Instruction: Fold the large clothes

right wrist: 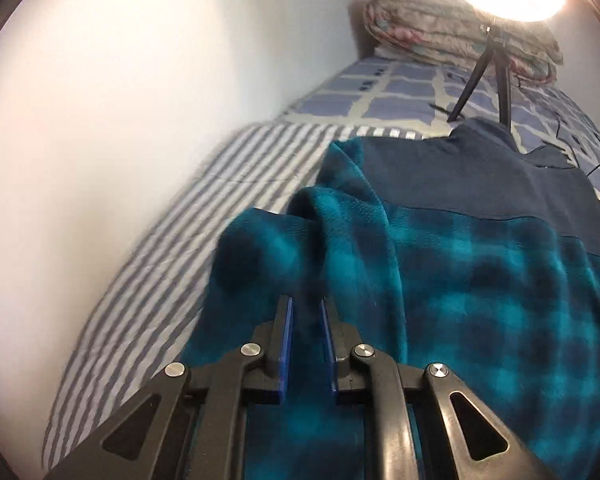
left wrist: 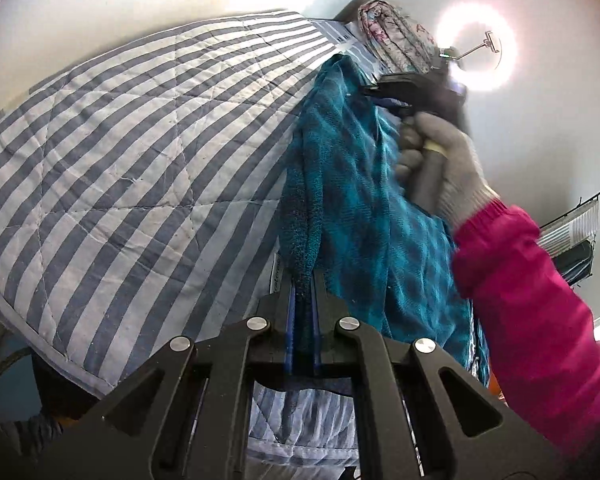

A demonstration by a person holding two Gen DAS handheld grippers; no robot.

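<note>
**Kid:** Fingers on the left gripper (left wrist: 305,280) are pinched tight on the edge of the blue fuzzy top (left wrist: 352,200). What about the other one?

**Helper:** On the right gripper (right wrist: 307,320) they sit a little apart over a bump of the top; nothing looks pinched yet.

**Kid:** Is it folded?

**Helper:** No. It lies bunched on the striped quilt (left wrist: 140,140) on the bed. I think folding is just starting.

**Kid:** Any words?

**Helper:** None I can read.

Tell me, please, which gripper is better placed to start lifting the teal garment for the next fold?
Left. The left gripper is already shut on the edge of the teal plaid fleece garment. The right gripper only straddles a ridge of fleece, jaws not yet clamped.
</note>
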